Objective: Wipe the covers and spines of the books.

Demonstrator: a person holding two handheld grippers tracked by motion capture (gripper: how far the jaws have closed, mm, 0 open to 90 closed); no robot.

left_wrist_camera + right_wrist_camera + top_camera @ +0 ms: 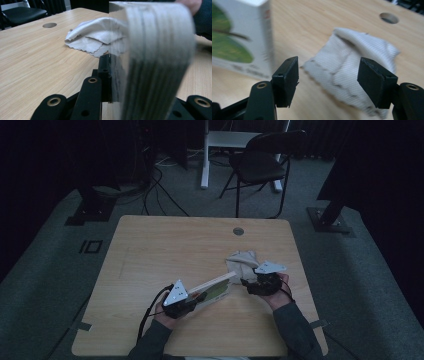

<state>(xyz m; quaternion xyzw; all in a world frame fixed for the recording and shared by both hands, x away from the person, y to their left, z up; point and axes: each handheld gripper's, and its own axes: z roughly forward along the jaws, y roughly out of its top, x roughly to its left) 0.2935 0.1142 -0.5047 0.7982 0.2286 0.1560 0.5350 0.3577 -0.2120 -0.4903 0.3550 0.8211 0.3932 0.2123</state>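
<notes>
- Left gripper [192,301] was clamped on a white carton [214,289], held off the table [150,260].
- Carton print: green leaf graphic [229,47]; lettering too blurred to read.
- Right gripper [328,80] jaws stood apart, gripping nothing.
- Crumpled white cloth [352,67] lay just ahead of them, beside the carton.

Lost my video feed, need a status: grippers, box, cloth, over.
Left gripper shut on box. Right gripper open, empty, above cloth. Cloth crumpled on table, nothing blocking.

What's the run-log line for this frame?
left gripper: shut on box | right gripper: open, over cloth | table
</notes>
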